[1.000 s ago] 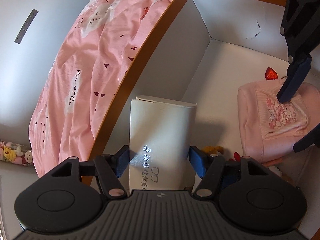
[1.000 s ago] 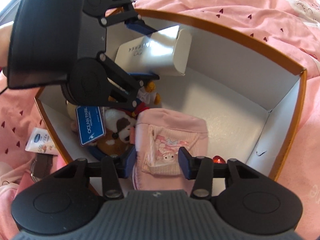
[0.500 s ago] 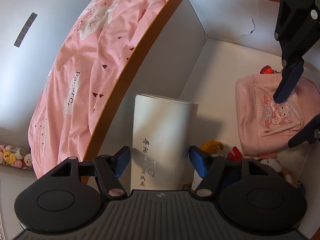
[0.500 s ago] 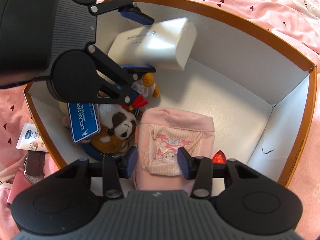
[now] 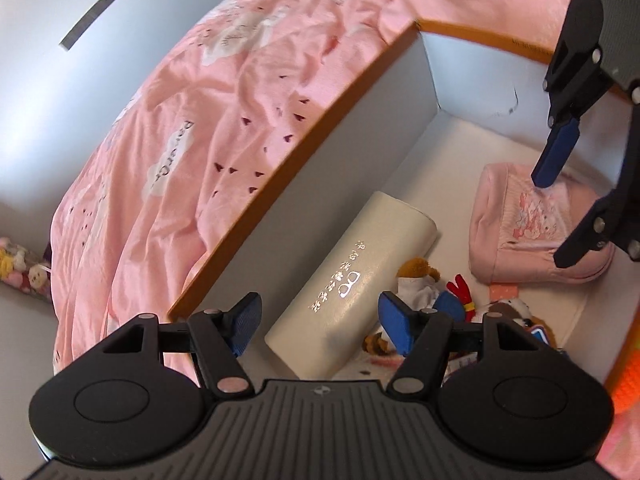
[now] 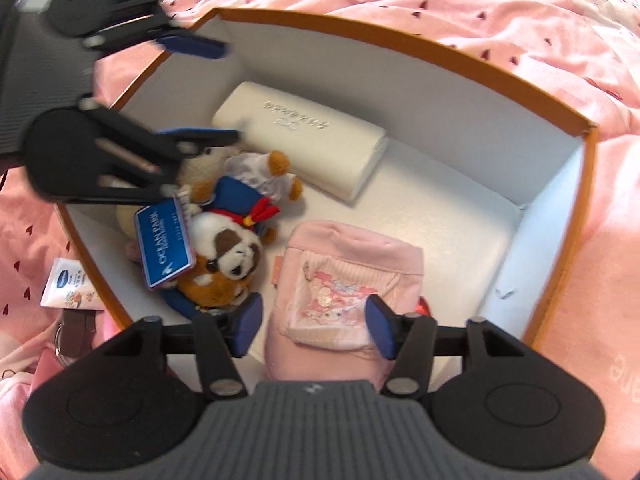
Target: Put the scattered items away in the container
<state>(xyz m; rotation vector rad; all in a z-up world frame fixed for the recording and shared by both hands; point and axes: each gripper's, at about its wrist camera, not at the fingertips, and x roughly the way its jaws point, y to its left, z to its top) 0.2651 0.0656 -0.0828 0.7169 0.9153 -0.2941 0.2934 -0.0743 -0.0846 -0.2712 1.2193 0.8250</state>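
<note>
The box [image 6: 404, 46] sits on the pink bedding [image 5: 168, 128], and inside it lie the white case [image 6: 304, 136], the plush toys [image 6: 224, 248] and the pink pouch [image 6: 344, 280]. The right gripper [image 6: 312, 326] hangs straight over the pouch with its jaws opening; the pouch is between the fingers, but the pads look clear of its sides, so it rests on the box floor. The left gripper [image 5: 320, 320] has its fingers spread and empty above the case, which lies flat along the box's wall.

What matters next lies outside: a tube [image 6: 68, 286] rests on the bedding just beyond the box's wall (the side where the left gripper is), long axis roughly across that wall. The left hand seems the nearer one.
</note>
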